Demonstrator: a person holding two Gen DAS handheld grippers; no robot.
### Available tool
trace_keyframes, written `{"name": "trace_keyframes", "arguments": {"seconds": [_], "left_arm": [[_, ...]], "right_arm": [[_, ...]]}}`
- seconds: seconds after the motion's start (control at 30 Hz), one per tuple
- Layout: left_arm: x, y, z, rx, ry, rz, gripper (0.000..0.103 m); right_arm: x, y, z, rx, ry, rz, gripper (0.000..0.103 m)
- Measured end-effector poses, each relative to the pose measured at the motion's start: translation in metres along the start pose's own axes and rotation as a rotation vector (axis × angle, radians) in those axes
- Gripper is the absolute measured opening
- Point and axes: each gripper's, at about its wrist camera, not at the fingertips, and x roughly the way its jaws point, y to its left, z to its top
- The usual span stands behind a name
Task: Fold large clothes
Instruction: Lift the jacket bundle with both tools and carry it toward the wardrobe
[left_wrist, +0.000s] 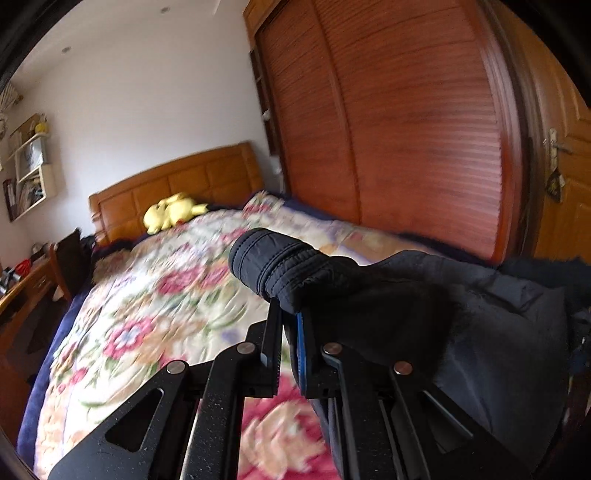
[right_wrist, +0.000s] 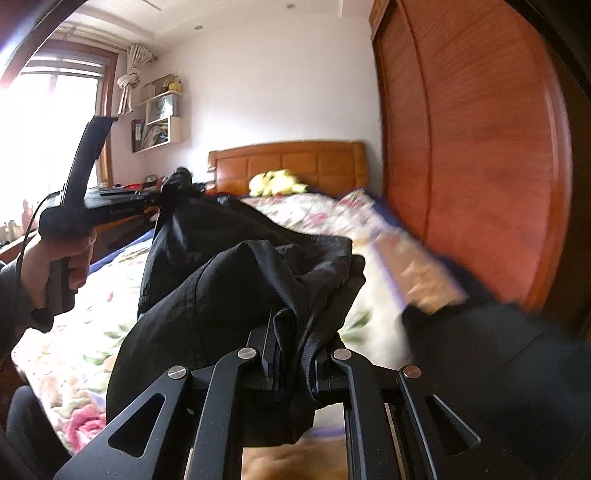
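The left tongs (left_wrist: 291, 325) are clamped on the cuffed sleeve of the black jacket (left_wrist: 424, 302), and the right tongs (right_wrist: 291, 343) are clamped on a bunched fold of the same garment, which hangs lifted above the floral bedspread (left_wrist: 155, 295). Surroundings: a yellow plush toy (left_wrist: 171, 216) at 11 o'clock before the wooden headboard (left_wrist: 184, 184), a slatted wardrobe (left_wrist: 406, 129) at 1 o'clock. In the right wrist view the person's left hand (right_wrist: 55, 262) (gripping its handle) occupies 9 o'clock, and jacket fabric masks the middle of the bed.

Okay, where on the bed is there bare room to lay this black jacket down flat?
The floral bedspread lies bare from the yellow plush toy at the headboard down to the left gripper. It is crowded nearer the wardrobe, where the black jacket bunches, held in both the left and the right gripper.
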Motion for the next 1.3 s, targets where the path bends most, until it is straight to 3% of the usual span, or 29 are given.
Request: {"name": "trace_keyframes", "arguments": {"seconds": [0.23,0.43,0.5,0.7,0.77,0.9,1.0,1.13,1.2,1.3], "left_arm": [[-0.005,-0.078,0.066,0.007,-0.111,-0.116,0.008],[0.014,-0.163,0.095,0.015,-0.111,-0.256,0.008],[0.025,-0.191,0.093,0.024,-0.080,-0.314,0.008],[0.059,-0.247,0.065,0.088,0.027,-0.375,0.008],[0.071,-0.255,0.051,0.109,0.087,-0.372,0.008],[0.073,-0.253,0.036,0.151,0.093,-0.344,0.010],[0.069,-0.241,0.030,0.139,0.111,-0.374,0.015],[0.055,-0.230,0.020,0.126,0.090,-0.431,0.037],[0.054,-0.232,0.010,0.128,0.087,-0.454,0.040],[0.044,-0.226,-0.005,0.116,0.101,-0.496,0.062]], "right_arm": [[-0.068,-0.070,0.049,-0.075,-0.041,-0.206,0.010],[-0.120,-0.144,0.049,-0.034,-0.009,-0.388,0.010],[-0.134,-0.161,0.038,-0.003,0.013,-0.427,0.010],[-0.131,-0.199,-0.011,0.094,0.162,-0.497,0.010],[-0.116,-0.203,-0.026,0.118,0.206,-0.508,0.011],[-0.113,-0.199,-0.041,0.154,0.223,-0.515,0.014],[-0.117,-0.197,-0.039,0.177,0.228,-0.518,0.017],[-0.115,-0.213,-0.028,0.218,0.229,-0.489,0.026],[-0.118,-0.214,-0.027,0.208,0.227,-0.482,0.028],[-0.120,-0.220,-0.033,0.199,0.246,-0.485,0.033]]}}
